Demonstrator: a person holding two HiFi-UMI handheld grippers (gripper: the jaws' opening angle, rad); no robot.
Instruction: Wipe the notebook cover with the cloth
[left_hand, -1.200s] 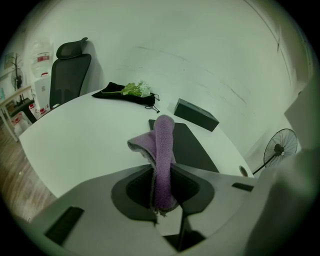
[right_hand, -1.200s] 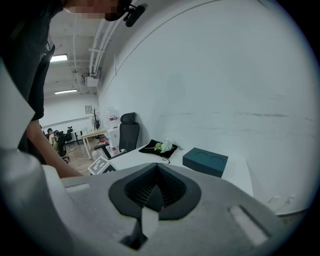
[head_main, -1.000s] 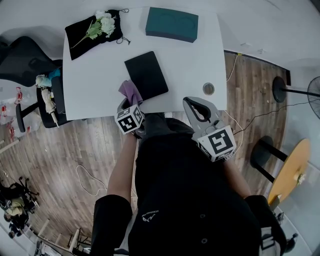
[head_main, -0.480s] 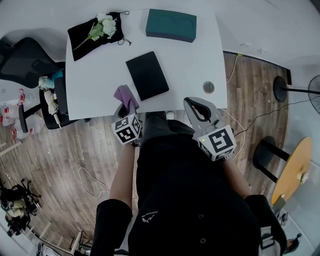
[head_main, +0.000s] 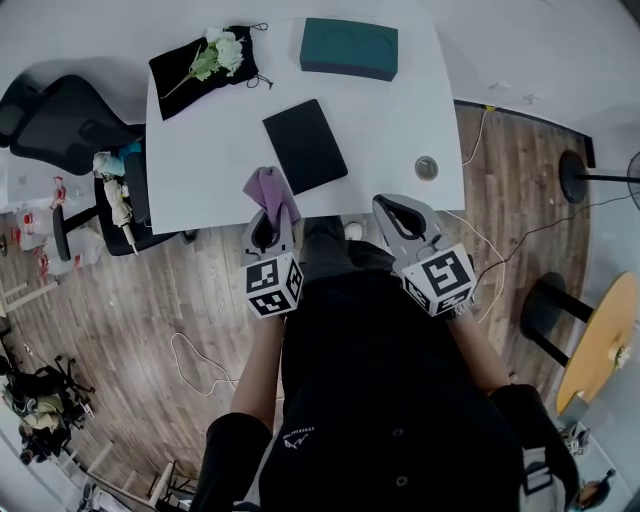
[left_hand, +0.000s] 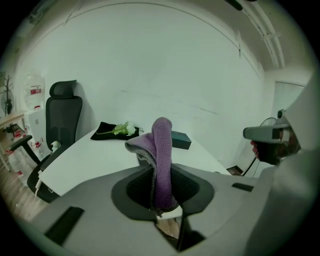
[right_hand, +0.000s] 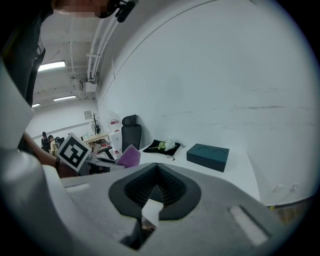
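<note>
Cloth clamped in left claw | right claw closed, empty | notebook lies apart

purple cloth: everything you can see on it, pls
The cloth is purple, thick and nubbly like terry or microfibre, with a greyer edge. It is bunched into a fold and clamped between the jaws of the left gripper. It stands up out of them, top flopping over. It is over the near edge of the white table, beside the black notebook, not on it.
</note>
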